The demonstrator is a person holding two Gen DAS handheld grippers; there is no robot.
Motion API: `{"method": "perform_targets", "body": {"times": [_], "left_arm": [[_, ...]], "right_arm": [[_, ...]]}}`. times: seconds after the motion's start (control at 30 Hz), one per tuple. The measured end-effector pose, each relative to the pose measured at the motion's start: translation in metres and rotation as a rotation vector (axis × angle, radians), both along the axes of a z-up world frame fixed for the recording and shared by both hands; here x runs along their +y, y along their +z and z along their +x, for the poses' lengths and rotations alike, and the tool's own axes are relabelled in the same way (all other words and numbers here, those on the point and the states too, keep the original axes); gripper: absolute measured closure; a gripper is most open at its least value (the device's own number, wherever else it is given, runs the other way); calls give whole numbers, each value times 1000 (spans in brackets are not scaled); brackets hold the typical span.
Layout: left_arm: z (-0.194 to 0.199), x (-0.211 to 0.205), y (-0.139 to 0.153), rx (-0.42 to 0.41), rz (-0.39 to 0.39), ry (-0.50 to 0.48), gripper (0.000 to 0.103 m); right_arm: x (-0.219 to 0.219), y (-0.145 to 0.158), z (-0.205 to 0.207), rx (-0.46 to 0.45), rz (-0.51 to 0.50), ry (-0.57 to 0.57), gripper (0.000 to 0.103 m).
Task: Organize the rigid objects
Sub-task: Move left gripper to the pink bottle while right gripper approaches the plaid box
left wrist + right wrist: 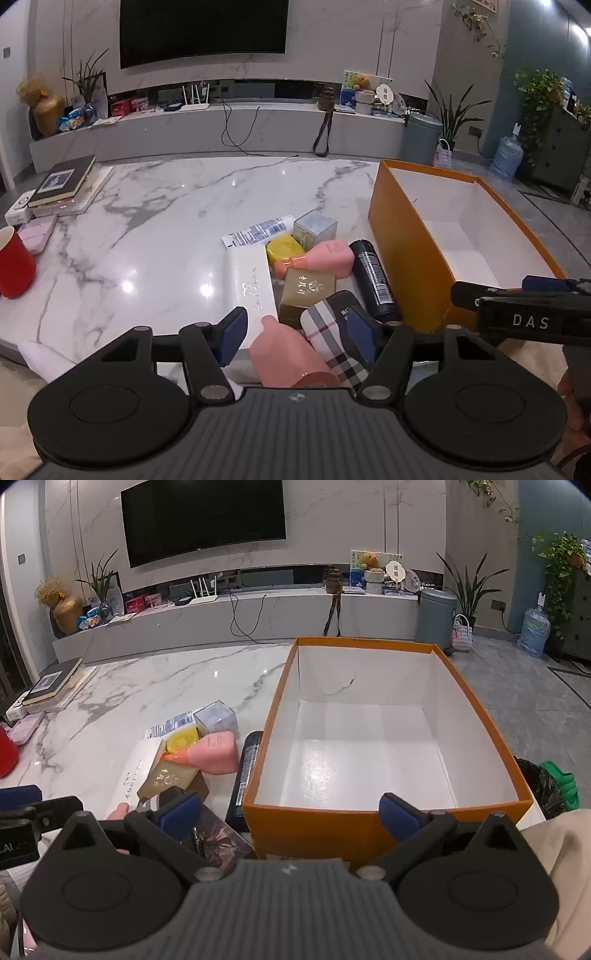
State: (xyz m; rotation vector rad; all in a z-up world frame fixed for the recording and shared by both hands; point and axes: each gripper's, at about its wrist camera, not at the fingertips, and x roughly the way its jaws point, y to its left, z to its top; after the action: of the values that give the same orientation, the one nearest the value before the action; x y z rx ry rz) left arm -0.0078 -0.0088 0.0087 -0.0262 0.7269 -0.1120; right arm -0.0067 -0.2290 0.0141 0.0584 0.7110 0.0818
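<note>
On the marble table (155, 221) a cluster of small things lies near the front edge, just beside the left wall of an open orange box (369, 827) with a bare white inside. The box stands at the table's right front corner. In the cluster are a white flat box (253, 291), a gold box (306, 295), a pink bottle (328, 258) lying on its side, a yellow case (284, 248), a small clear cube box (316, 229), a printed tube (258, 230) and a black spray can (373, 280) lying alongside the orange wall. The left gripper (295, 332) hangs over the front edge, jaws apart, with a pink bottle top (284, 354) and a plaid case (328, 336) between them; whether the pads press on either I cannot tell. The right gripper (291, 812) hovers at the box's near wall, spread wide and holding nothing. At the table's far left corner sits a stack of books (62, 184), and a red cup (14, 266) stands at the left edge.
</note>
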Motion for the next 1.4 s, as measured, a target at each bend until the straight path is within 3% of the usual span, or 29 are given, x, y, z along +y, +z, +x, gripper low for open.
{"method": "perform_targets", "body": {"times": [0.57, 1.4], "left_arm": [[0, -1, -3, 11, 4, -7, 35], [0, 2, -5, 24, -9, 0, 35]], "right_arm": [[3, -2, -1, 0, -2, -3, 2], [6, -5, 1, 12, -4, 17, 2]]}}
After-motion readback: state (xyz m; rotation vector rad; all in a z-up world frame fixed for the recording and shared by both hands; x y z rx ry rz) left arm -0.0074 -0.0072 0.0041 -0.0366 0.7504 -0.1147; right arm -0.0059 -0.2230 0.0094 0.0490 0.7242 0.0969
